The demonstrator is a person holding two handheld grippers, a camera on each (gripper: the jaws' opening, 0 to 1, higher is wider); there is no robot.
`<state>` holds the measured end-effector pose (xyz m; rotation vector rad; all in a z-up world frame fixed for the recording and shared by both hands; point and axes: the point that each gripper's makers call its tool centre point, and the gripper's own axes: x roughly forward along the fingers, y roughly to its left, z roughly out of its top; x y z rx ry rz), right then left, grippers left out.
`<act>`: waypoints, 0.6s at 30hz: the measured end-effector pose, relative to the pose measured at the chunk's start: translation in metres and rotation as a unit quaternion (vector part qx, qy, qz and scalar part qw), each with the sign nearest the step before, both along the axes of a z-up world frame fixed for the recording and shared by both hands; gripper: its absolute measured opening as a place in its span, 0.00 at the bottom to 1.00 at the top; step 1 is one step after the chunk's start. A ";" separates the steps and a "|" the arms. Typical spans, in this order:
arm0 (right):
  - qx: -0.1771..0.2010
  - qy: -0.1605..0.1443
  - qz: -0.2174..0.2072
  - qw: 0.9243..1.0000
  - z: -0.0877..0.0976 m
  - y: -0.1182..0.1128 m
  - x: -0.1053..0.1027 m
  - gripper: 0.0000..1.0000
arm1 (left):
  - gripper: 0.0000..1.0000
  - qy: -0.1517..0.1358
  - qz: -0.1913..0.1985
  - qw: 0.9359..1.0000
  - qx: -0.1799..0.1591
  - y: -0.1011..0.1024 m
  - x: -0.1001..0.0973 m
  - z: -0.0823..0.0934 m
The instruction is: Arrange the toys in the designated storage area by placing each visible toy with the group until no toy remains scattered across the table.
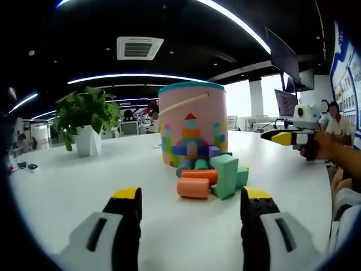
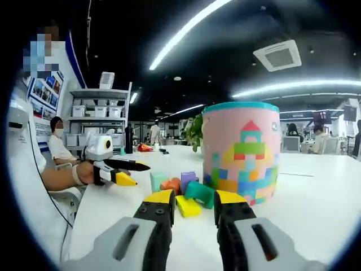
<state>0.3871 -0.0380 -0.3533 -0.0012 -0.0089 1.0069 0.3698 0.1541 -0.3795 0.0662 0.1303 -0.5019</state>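
Note:
A pink toy bucket with a teal rim and a printed block castle stands on the white table. Against its base lies a heap of toy blocks: two orange cylinders, a teal block and a purple one. My left gripper is open just short of the nearer orange cylinder and holds nothing. My right gripper hovers to the right, held in a hand. In the right gripper view the right gripper is open, with a yellow block, a teal block and the bucket beyond its tips. The left gripper comes in from the left.
A potted plant in a white pot stands at the back left of the table. A seated person and shelves with bins are at the side. Open table top lies around the bucket.

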 end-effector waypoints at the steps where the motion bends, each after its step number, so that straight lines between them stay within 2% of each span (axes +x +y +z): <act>1: 0.004 0.002 -0.001 1.000 -0.002 0.001 0.000 0.28 | 0.73 0.000 0.000 1.000 0.000 0.000 0.000 0.000; 4: -0.009 -0.005 -0.002 1.000 -0.004 0.002 0.000 0.28 | 0.72 0.003 -0.002 1.000 0.004 -0.001 0.000 -0.002; 8: -0.032 -0.029 0.028 0.999 -0.006 0.023 -0.017 0.33 | 0.72 0.003 -0.002 1.000 0.005 -0.002 0.000 -0.002; 10: -0.034 -0.023 0.034 0.999 -0.008 0.031 -0.017 0.33 | 0.72 0.004 -0.002 1.000 0.003 -0.002 0.001 -0.002; 13: -0.040 -0.023 0.061 0.997 -0.009 0.054 -0.023 0.33 | 0.72 0.005 -0.003 1.000 0.000 -0.002 0.001 -0.003; 16: -0.066 -0.020 0.100 0.993 -0.019 0.083 -0.032 0.36 | 0.72 0.004 -0.007 1.000 0.001 -0.004 0.001 -0.002; 18: -0.070 -0.022 0.101 0.992 -0.020 0.098 -0.031 0.35 | 0.72 0.004 -0.009 1.000 -0.001 -0.004 0.001 -0.002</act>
